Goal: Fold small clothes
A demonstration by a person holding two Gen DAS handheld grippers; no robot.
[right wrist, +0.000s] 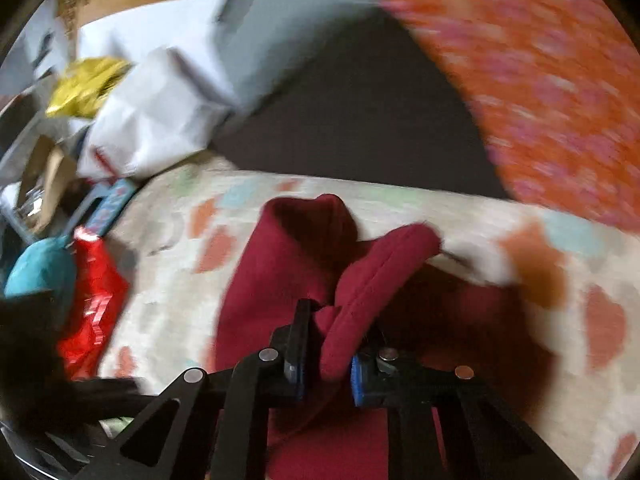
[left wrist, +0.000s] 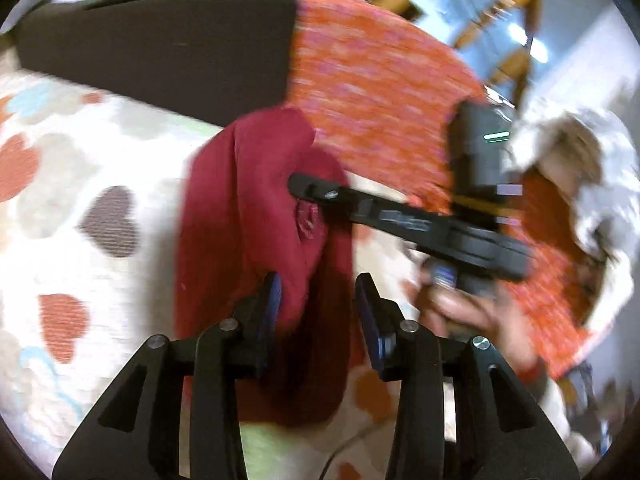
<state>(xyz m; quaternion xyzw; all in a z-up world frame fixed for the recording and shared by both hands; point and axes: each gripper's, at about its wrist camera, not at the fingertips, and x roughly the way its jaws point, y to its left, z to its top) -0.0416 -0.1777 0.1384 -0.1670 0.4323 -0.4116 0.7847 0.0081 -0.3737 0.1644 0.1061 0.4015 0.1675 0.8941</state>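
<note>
A dark red garment (left wrist: 256, 216) hangs bunched above a bed cover printed with hearts (left wrist: 80, 208). My left gripper (left wrist: 320, 292) is open, its fingers (left wrist: 272, 300) on either side of the garment's lower fold, not pinching it. My right gripper (left wrist: 304, 184) reaches in from the right in the left wrist view, its tip against the cloth. In the right wrist view the right gripper (right wrist: 326, 344) is shut on a hemmed fold of the red garment (right wrist: 360, 288), which rises between its pads. The frames are motion-blurred.
An orange-pink knitted blanket (left wrist: 372, 80) and a dark cushion (left wrist: 160, 52) lie behind the garment. In the right wrist view, a white bag (right wrist: 156, 120), a red bag (right wrist: 94, 300), a teal item (right wrist: 36, 268) and a yellow item (right wrist: 86, 84) crowd the left.
</note>
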